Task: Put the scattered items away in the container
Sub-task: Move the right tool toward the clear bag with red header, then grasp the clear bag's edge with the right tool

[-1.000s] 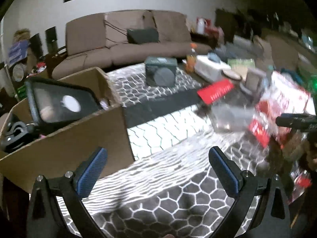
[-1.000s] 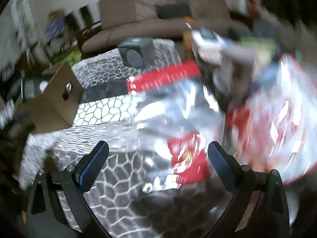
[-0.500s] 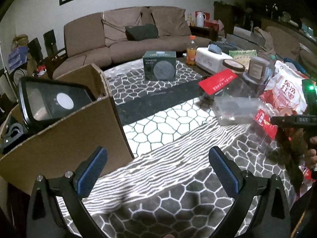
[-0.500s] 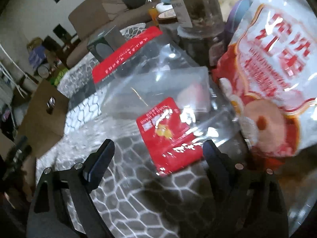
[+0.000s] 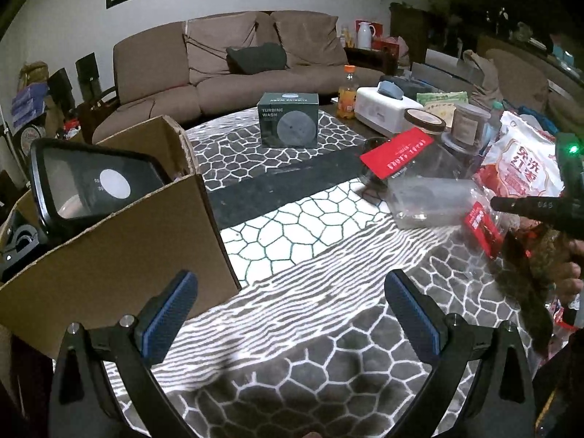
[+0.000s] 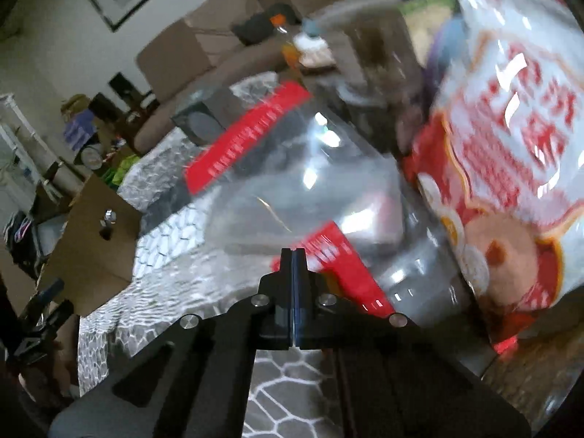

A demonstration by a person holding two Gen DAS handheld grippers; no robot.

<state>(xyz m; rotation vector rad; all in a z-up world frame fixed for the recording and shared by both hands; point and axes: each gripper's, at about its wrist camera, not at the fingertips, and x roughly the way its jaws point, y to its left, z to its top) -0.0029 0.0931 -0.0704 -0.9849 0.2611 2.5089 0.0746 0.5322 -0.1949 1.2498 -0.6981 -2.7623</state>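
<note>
A clear plastic bag (image 6: pixel 310 189) with a red label (image 6: pixel 339 255) lies on the patterned table; the left wrist view shows this clear bag (image 5: pixel 430 200) at the right. My right gripper (image 6: pixel 293 253) is shut, its pads meeting at the bag's near edge by the label, seemingly pinching the thin film. My left gripper (image 5: pixel 288 303) hangs open and empty over the table beside the cardboard box (image 5: pixel 127 241). A black-framed mirror-like item (image 5: pixel 91 182) stands in that box. The right gripper (image 5: pixel 525 206) reaches in from the right edge.
A red-and-white snack bag (image 6: pixel 511 146) lies right of the clear bag. Behind stand a dark green box (image 5: pixel 288 120), an orange bottle (image 5: pixel 346 91), a white case (image 5: pixel 387 109) and jars (image 5: pixel 425 120). A sofa (image 5: pixel 226 69) lines the far wall. The cardboard box (image 6: pixel 98 248) sits at left.
The right gripper's jaws went from wide open to fully shut at the clear bag's near edge, and it sank and rolled a little. The left gripper stayed put.
</note>
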